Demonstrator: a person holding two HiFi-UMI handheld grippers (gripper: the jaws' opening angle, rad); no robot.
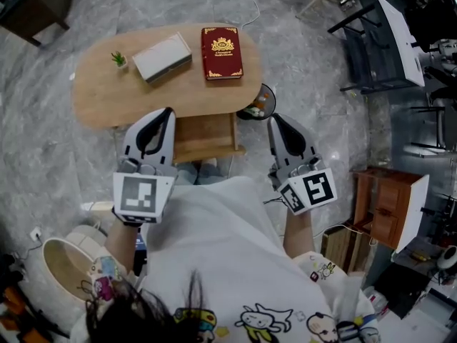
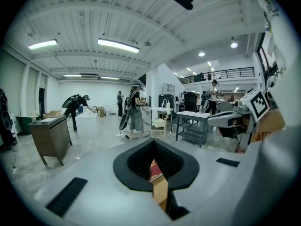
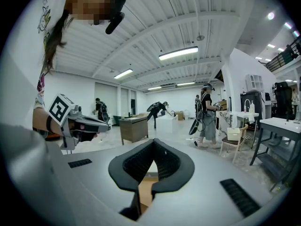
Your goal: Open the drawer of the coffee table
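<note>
- Grey marbled floor [image 1: 50,148] all round.
- White ribbed ceiling [image 2: 84,18] with lit strip lights [image 2: 118,45].
- White walls [image 2: 94,91]; a railed mezzanine [image 2: 225,73] to one side.
- Brown wooden cabinet [image 1: 382,206] nearby; a desk [image 2: 49,135] and a metal table [image 2: 193,121] farther off.
- People [image 2: 136,109] stand in the distance.

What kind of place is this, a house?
Probably not a home: it looks like a big workshop or lab hall. Long strip lights line a high ceiling, other people stand about the open floor, and a railed balcony runs above.
</note>
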